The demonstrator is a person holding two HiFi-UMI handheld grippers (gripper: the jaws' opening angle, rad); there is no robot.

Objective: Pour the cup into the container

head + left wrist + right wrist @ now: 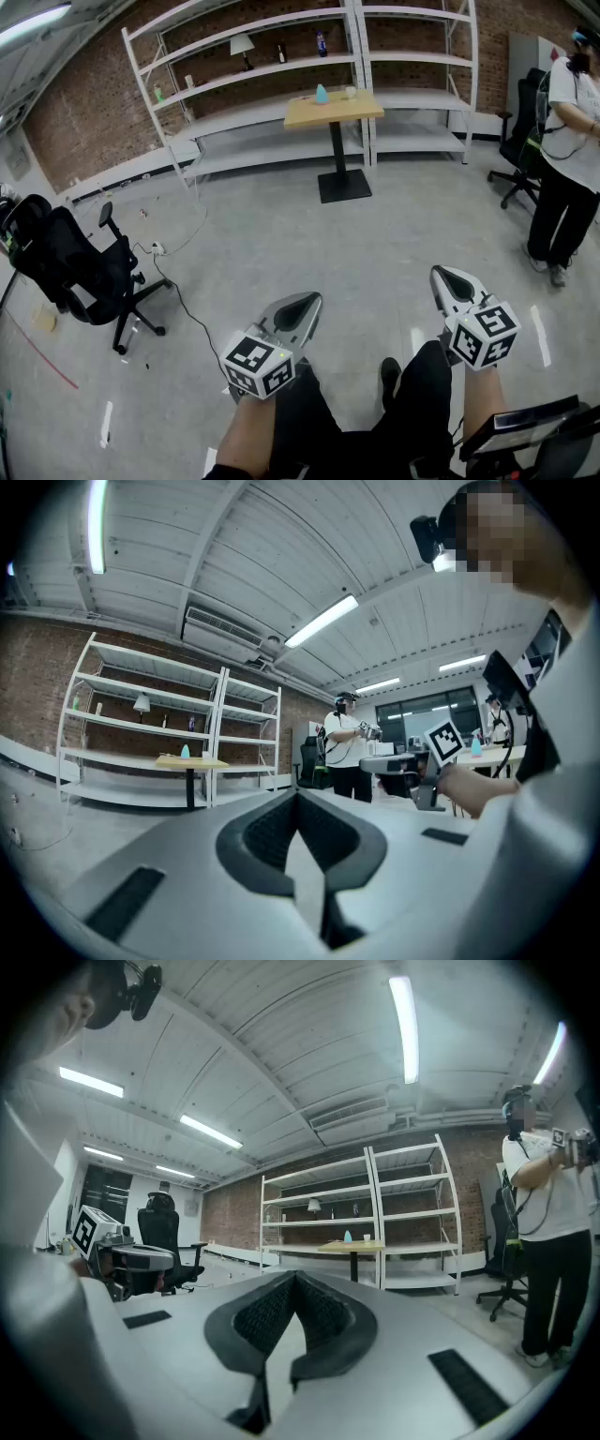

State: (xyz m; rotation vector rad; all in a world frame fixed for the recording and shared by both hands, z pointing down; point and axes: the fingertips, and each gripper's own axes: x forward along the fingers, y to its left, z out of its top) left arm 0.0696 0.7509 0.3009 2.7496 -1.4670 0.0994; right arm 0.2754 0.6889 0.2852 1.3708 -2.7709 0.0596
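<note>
Grey concrete floor (281, 234) lies open and wide between the wearer and a small wooden table (361, 110), which stands in front of white shelves (234, 122) on a brick wall. On the table top sit a small blue item (322, 94) and, near it, a small white cup (351, 92) (both too far off to tell which one is the container). A black office chair (75, 267) crowds the left edge, and a thin cable (183, 309) trails from it across the floor. At the right edge a standing person (572, 159) is partly cut off by the frame. The left tool (305, 307) and the right tool (450, 281) are held level above the wearer's dark-trousered legs, well apart from the table. Each has its jaws pressed together with nothing between them. A dark object at the bottom right corner is cut off and hard to identify.
</note>
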